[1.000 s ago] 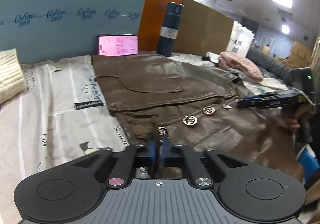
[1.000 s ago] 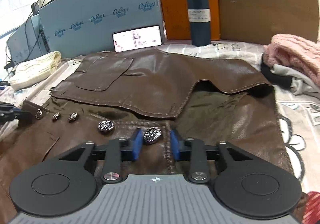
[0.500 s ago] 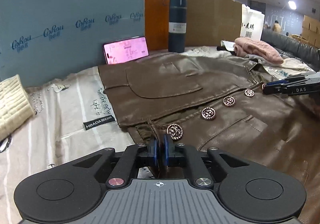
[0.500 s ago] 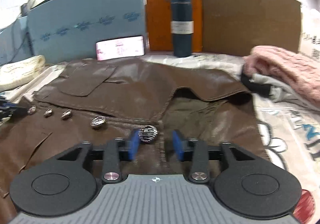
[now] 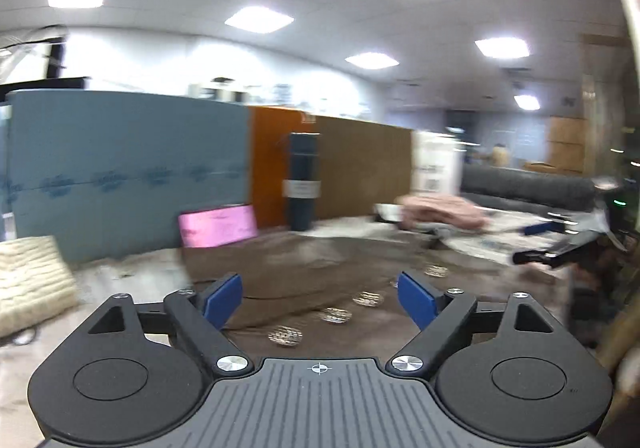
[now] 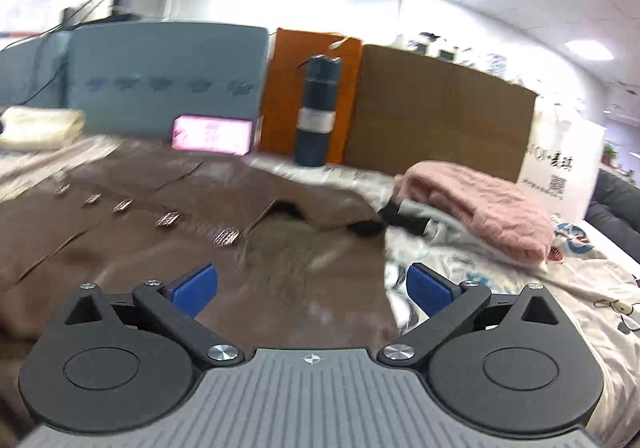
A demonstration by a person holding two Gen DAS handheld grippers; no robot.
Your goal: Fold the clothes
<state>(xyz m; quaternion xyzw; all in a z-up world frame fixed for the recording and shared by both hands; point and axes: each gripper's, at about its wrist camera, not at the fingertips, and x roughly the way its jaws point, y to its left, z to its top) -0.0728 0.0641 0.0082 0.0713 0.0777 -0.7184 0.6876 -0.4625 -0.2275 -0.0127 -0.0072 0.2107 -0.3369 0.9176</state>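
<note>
Because the brown leather jacket (image 6: 168, 224) lies spread flat across the middle of the bed (image 6: 568, 288), button row up, it looks ready for another fold. Both tools hang level above its near edge, pointing toward the far edge; the left gripper (image 5: 320, 298) and right gripper (image 6: 312, 288) are spread wide, holding nothing. A pink sweater (image 6: 480, 204) sits by the right edge.

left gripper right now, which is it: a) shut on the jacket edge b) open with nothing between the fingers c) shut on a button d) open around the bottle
b: the left gripper has its blue fingers spread wide, with only the brown jacket and its buttons lying beyond the gap.
</note>
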